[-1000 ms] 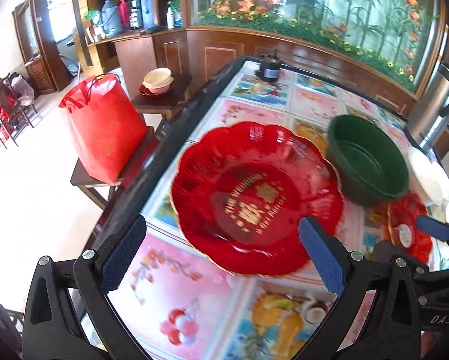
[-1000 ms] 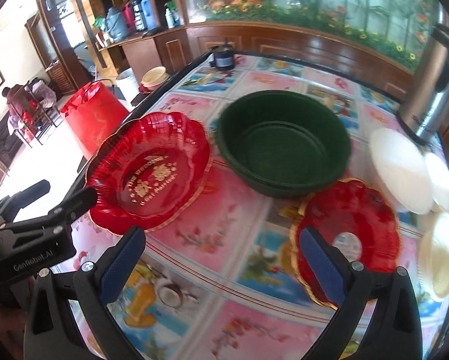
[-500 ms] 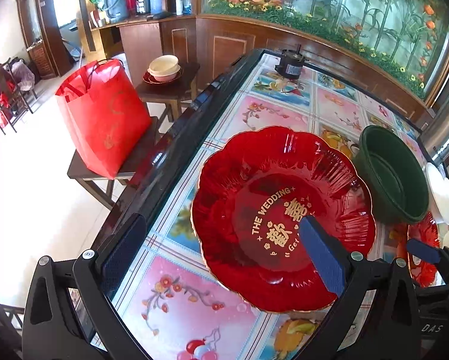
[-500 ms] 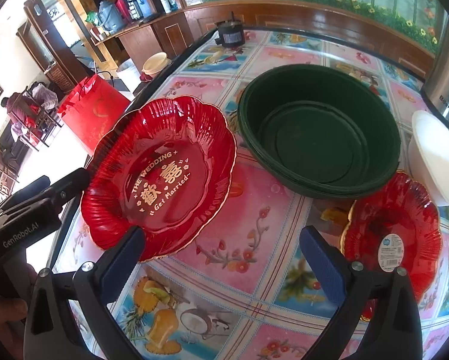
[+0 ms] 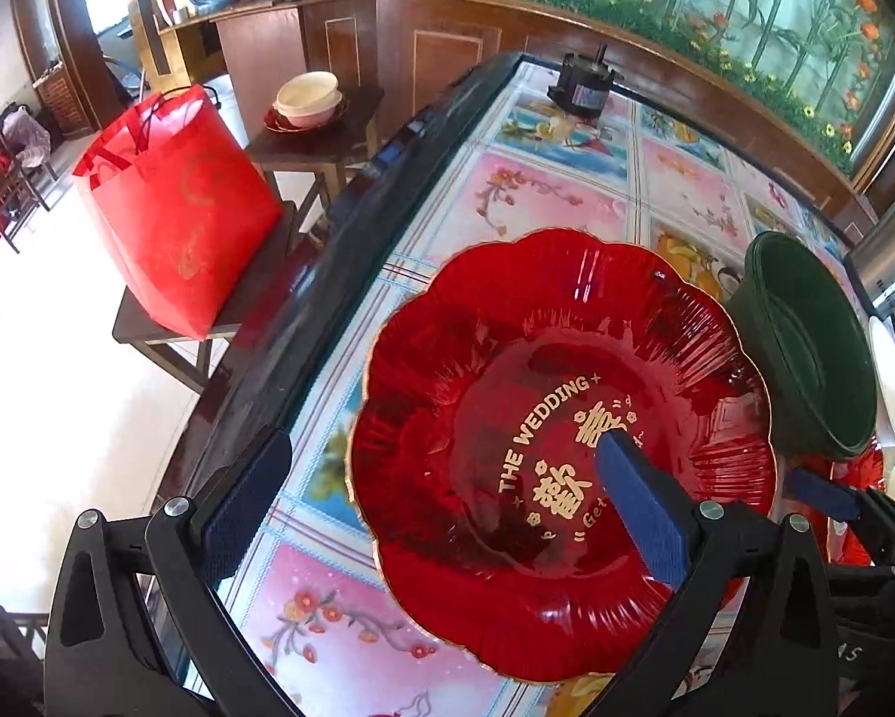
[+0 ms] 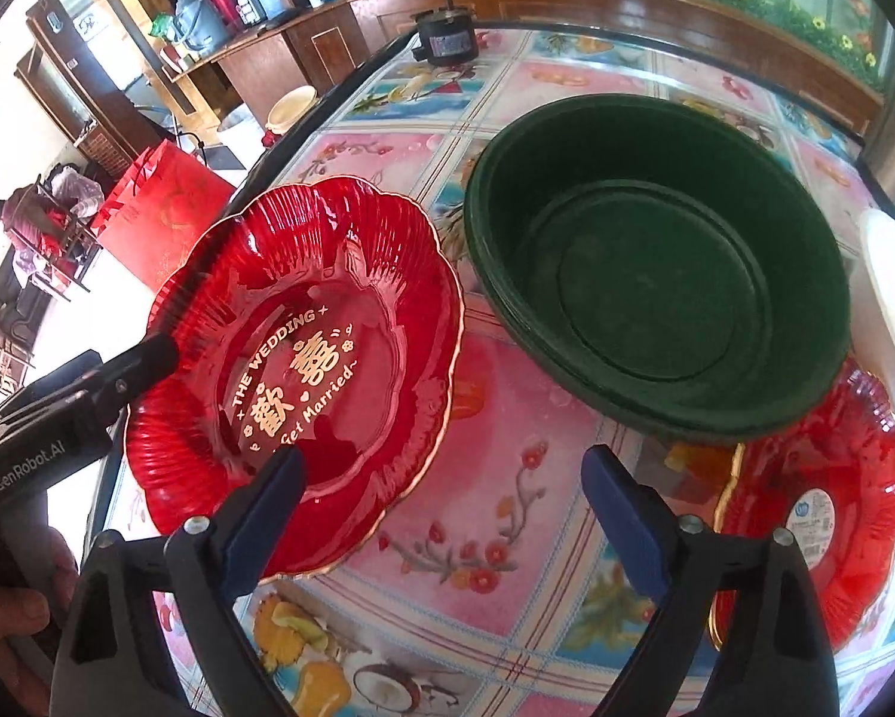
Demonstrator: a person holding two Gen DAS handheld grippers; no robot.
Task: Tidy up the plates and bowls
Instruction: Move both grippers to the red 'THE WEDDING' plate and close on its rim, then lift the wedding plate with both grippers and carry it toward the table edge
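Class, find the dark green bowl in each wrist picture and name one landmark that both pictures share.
Left wrist: green bowl at the right edge, behind the big red plate.
Right wrist: green bowl fills the upper centre-right.
Shared landmark: the big red plate with gold wedding lettering, left of the bowl.

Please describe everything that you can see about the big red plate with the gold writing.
The big red plate looks like clear red plastic or glass, flower-shaped, with a scalloped rim edged in gold and ribbed sides. Gold letters in its middle read "THE WEDDING" and "Get Married" around Chinese characters. It lies near the table edge, beside the green bowl. The left gripper is open, with one finger over the plate and one outside its rim. No contact is clear.
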